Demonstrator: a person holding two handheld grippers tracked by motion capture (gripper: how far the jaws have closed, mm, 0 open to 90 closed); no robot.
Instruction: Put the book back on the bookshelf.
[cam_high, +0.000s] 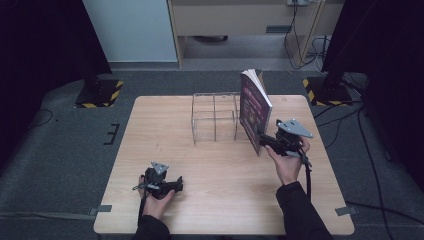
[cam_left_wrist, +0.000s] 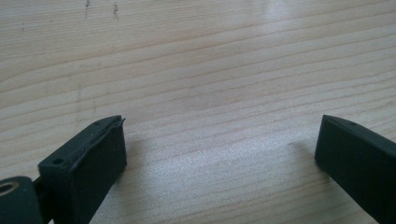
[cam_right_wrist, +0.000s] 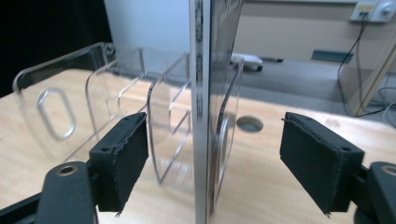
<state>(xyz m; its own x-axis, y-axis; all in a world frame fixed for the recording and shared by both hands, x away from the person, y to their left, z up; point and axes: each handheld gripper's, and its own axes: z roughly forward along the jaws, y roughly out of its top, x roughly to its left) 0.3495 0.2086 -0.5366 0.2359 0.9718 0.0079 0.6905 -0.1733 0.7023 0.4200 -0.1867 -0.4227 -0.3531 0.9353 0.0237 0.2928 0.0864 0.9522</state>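
With the right gripper (cam_high: 263, 139) spread wide around the upright book (cam_high: 254, 110), pads clear of both covers, the book beside the clear rack (cam_high: 214, 117) could topple onto the worktop (cam_high: 220, 195), while the left gripper (cam_left_wrist: 219, 154) rests wide, nothing between its jaws.

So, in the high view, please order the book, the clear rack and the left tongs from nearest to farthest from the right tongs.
1. Book: standing upright just left of the right tongs, its spine between the open jaws.
2. Clear rack: behind and to the left of the book, mid-table.
3. Left tongs: far off at the near left of the table.
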